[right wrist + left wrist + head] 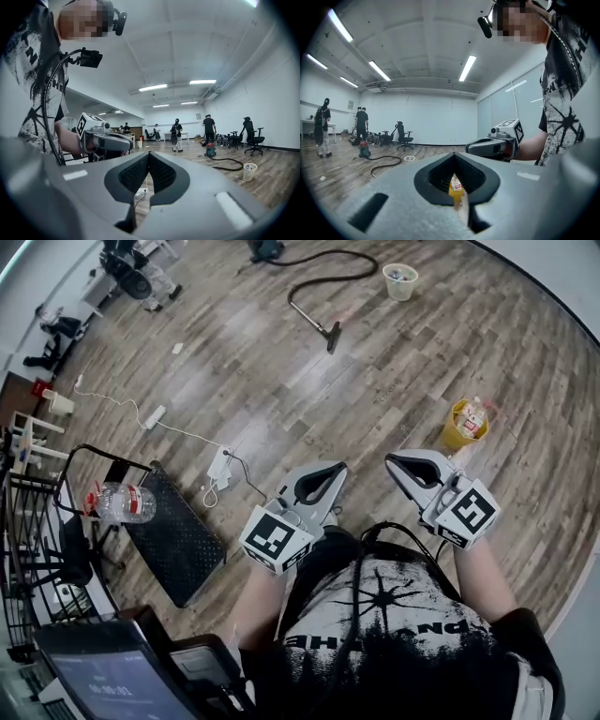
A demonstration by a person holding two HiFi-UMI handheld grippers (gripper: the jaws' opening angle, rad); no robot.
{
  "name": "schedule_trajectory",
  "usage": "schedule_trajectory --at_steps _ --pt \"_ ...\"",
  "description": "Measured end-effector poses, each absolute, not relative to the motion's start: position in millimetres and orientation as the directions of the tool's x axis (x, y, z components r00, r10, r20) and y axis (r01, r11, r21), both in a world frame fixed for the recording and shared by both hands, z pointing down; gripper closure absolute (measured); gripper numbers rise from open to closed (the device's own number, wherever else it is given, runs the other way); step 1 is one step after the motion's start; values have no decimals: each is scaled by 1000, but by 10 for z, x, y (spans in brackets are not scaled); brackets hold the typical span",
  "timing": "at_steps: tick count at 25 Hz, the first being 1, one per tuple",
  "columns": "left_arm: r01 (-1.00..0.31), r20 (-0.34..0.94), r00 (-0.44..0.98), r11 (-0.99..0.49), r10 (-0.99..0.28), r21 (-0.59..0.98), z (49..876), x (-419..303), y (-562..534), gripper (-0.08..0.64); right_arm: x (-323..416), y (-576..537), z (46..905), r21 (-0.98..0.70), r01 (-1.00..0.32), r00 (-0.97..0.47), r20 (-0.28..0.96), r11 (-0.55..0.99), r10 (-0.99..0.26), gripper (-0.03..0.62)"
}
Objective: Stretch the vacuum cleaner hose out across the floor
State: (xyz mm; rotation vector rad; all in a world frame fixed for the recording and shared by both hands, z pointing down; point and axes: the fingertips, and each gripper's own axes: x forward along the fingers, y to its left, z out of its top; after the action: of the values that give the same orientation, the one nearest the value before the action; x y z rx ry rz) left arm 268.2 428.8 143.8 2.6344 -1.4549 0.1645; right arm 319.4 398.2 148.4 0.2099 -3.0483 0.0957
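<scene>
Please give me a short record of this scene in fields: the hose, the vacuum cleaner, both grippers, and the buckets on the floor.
hose: black vacuum cleaner hose, lying in a curve on the wooden plank floor, not stretched out
vacuum cleaner: dark canister at the hose's far end
left gripper: shut, empty, far from the hose
right gripper: shut, empty, beside the left one
beside the hose: pale round bucket
ahead of the right gripper: yellow bucket holding a bottle
</scene>
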Motion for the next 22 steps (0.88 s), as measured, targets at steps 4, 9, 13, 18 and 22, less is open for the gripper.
schedule_trajectory --at_steps 4,9,13,18,22 --pt "-843 162 537 -536 -828 54 1427 2720 4314 560 3211 3995 1501 -68 -142 -987 90 988 -136 588" --pt "-846 169 532 -529 -830 65 1464 2657 4319 560 3168 3964 1525 -79 -142 -987 87 987 -135 588" --pt "-858 173 513 -508 -841 77 1526 2523 4278 560 3075 3915 1595 -88 -133 -988 94 987 -125 588" --pt "-861 174 508 -498 -843 100 1607 2339 4123 560 2896 3783 1674 -94 -123 -987 116 988 -111 588" --pt "-858 173 514 -501 -841 113 1641 2119 3891 560 2665 3576 1715 -99 -122 -985 136 988 -108 588"
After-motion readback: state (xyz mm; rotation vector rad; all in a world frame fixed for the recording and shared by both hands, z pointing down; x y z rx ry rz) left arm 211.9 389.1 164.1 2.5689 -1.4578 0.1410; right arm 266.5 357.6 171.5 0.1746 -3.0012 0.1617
